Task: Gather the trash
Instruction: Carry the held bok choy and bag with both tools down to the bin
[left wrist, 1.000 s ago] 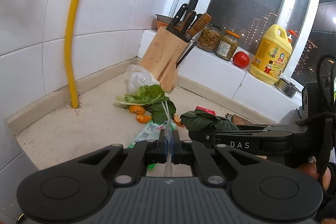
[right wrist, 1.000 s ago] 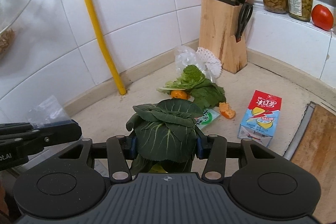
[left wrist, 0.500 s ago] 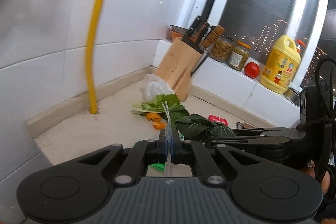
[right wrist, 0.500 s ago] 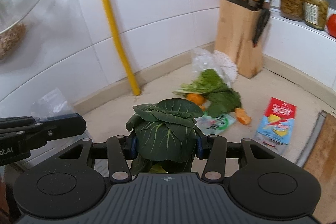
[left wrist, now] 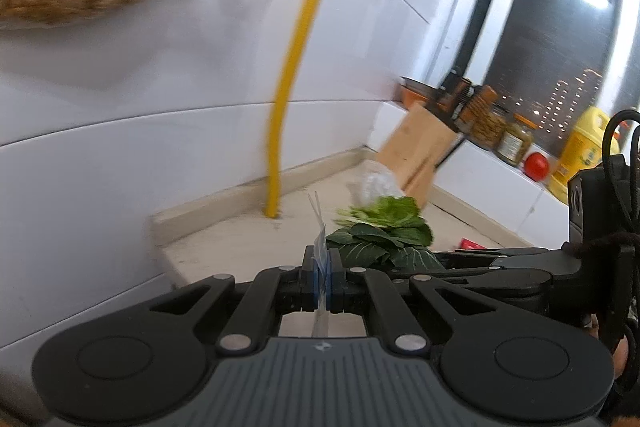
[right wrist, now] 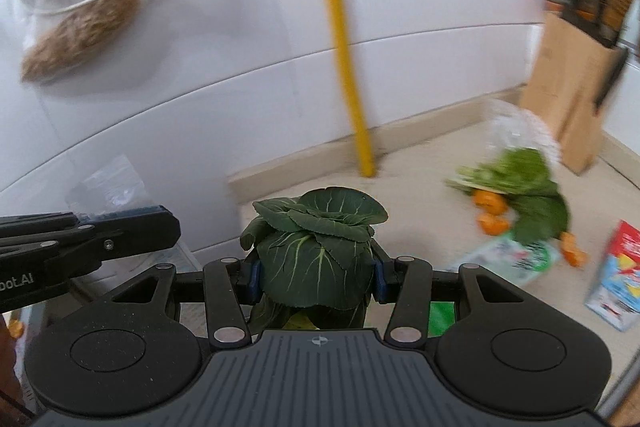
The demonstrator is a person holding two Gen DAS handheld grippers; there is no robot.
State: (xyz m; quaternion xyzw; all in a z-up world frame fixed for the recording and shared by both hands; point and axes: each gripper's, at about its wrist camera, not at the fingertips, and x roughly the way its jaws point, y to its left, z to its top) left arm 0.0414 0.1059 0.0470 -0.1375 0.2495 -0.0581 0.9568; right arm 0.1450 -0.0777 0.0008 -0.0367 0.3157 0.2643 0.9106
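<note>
Holding a dark green leafy vegetable [right wrist: 316,251], the right gripper [right wrist: 316,277] squeezes it from both sides, while the left gripper [left wrist: 322,281] pinches a clear plastic bag [left wrist: 319,227] tight.

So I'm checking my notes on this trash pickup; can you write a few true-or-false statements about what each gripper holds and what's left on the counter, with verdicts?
1. The right gripper is clamped on a bunch of dark leaves. True.
2. The left gripper stands open with nothing in it. False: it is shut on a thin clear plastic bag.
3. Orange peels lie on the counter by a pile of greens. True.
4. The knife block lies flat on the counter. False: it stands in the corner with handles sticking up.
5. The yellow pipe runs level along the wall. False: it runs up from the counter.
</note>
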